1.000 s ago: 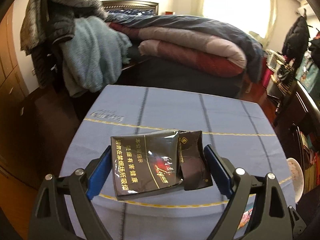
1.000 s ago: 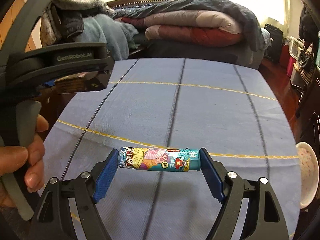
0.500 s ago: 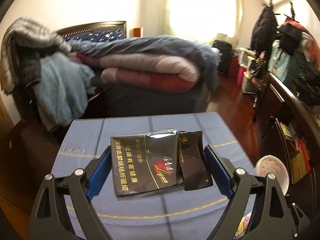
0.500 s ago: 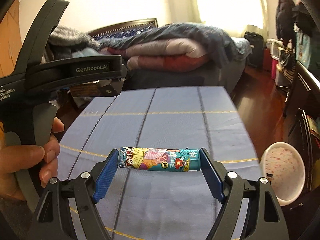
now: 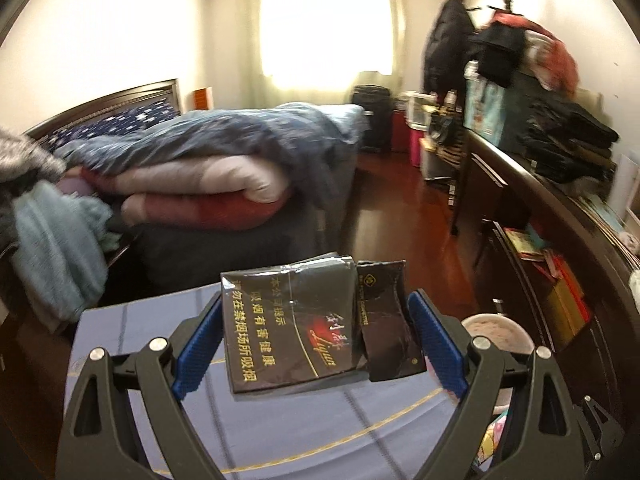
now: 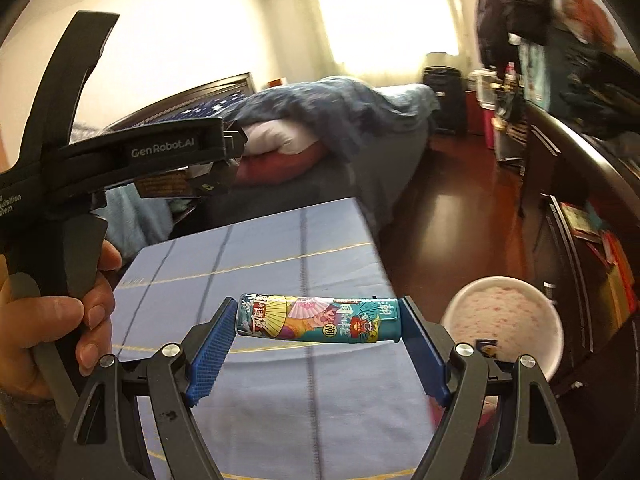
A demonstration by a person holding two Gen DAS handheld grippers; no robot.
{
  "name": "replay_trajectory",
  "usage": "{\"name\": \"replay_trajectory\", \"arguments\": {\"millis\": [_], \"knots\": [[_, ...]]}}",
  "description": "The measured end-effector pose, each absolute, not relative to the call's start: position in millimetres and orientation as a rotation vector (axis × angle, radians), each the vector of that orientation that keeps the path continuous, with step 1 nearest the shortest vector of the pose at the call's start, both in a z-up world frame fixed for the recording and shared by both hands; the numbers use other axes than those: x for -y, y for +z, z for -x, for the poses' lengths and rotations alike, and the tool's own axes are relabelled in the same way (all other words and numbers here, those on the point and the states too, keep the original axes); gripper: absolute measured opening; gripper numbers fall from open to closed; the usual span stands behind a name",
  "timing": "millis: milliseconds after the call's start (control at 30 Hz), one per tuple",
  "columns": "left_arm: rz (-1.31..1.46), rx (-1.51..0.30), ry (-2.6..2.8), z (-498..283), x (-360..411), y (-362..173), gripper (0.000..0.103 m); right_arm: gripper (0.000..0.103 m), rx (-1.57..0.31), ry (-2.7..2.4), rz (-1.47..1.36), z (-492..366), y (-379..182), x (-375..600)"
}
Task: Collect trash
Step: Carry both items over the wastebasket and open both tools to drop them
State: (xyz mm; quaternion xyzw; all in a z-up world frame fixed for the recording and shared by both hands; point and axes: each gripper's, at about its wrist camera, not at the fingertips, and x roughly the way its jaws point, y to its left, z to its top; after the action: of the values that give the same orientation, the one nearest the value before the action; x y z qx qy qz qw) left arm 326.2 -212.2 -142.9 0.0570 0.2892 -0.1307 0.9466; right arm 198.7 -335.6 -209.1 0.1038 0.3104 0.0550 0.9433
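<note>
Left gripper [image 5: 316, 334], black frame with blue ribbed pads, is clamped on a crumpled black cigarette pack [image 5: 310, 330]. The pack is glossy, with gold Chinese characters down its left half and a red-and-gold script logo near the middle. Its lid is torn open and bent off to the right, against the right pad. The broad printed face looks up at the camera. Its long axis spans pad to pad, left-right across the jaws, tilted slightly. It hangs in the air above the far right corner of the table's blue cloth with yellow and dark lines [image 5: 132, 328].

Right gripper [image 6: 318, 340], same build, holds a slim lighter wrapped in a teal cartoon print [image 6: 318, 320] end to end. The print shows fans, figures and yellow and pink patches. The cylinder lies level with its long axis left-right. The capped end touches the right pad and the other end the left pad. It is clear of the cloth, just left of a round white bowl-shaped bin with pink speckles [image 6: 506, 320] that sits low beside the table's right edge.

A hand [image 6: 48, 316] at the left of the right wrist view grips the left tool's handle.

Far behind is a bed with piled quilts [image 5: 208, 164].
</note>
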Motion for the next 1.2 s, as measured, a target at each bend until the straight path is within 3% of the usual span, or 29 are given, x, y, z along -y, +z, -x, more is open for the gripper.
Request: {"name": "replay_trajectory", "arguments": {"millis": [567,1200], "knots": [[-0.216,-0.589,-0.501,-331,356,-163,0.09,0.08,-0.607,-0.131,-0.322,-185,-222,443],[-0.292,-0.749,-0.615,-371,443,-247,0.09,0.08,-0.705,-0.287,-0.42,-199,-280,518]]}}
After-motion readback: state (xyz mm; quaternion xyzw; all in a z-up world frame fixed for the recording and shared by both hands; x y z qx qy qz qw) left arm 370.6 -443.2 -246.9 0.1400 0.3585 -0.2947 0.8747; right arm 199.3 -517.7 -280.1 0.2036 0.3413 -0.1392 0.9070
